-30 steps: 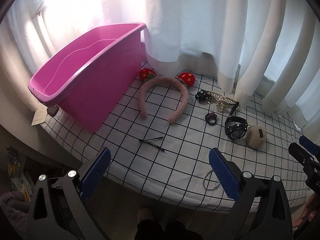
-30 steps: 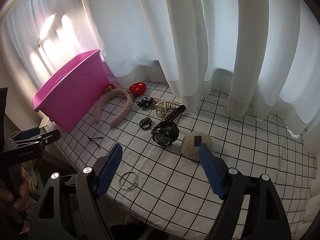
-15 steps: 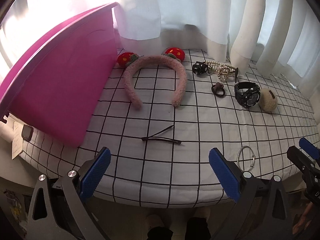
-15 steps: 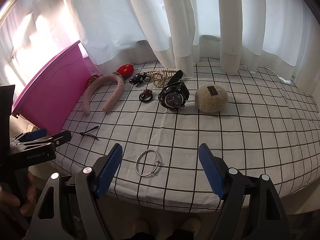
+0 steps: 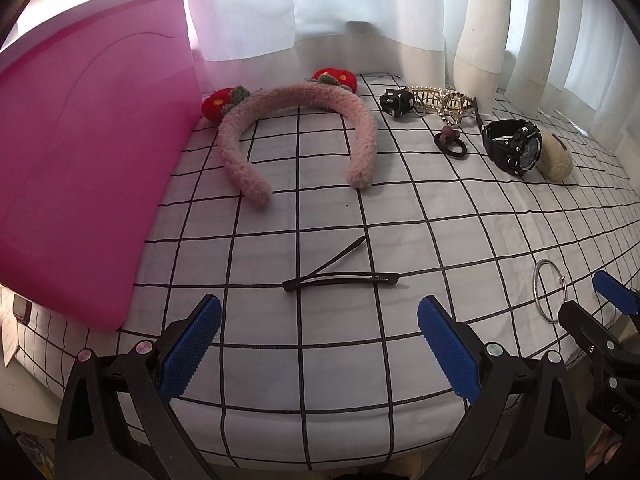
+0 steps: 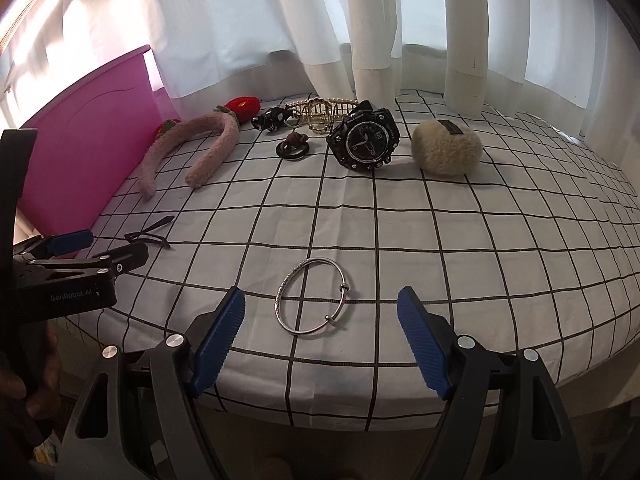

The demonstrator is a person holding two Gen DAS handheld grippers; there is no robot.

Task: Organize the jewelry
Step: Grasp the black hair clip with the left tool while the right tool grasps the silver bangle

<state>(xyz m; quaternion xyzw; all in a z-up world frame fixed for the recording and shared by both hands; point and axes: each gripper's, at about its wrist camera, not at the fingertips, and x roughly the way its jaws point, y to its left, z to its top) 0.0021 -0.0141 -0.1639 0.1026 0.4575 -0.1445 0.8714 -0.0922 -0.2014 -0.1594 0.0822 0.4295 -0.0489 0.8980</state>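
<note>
Both grippers hang low over the near edge of the checked cloth (image 6: 460,240), jaws wide and holding nothing. The left gripper (image 5: 318,344) points at a black hair clip (image 5: 340,276) just ahead at twelve o'clock. The right gripper (image 6: 320,334) has the silver bangle (image 6: 314,300) lying flat between its blue pads (image 6: 218,336), untouched. Further back lie a pink fuzzy headband (image 5: 296,136), a black watch (image 6: 364,140) and a cream fluffy ball (image 6: 446,150). The pink tub (image 5: 80,168) stands at ten o'clock.
</note>
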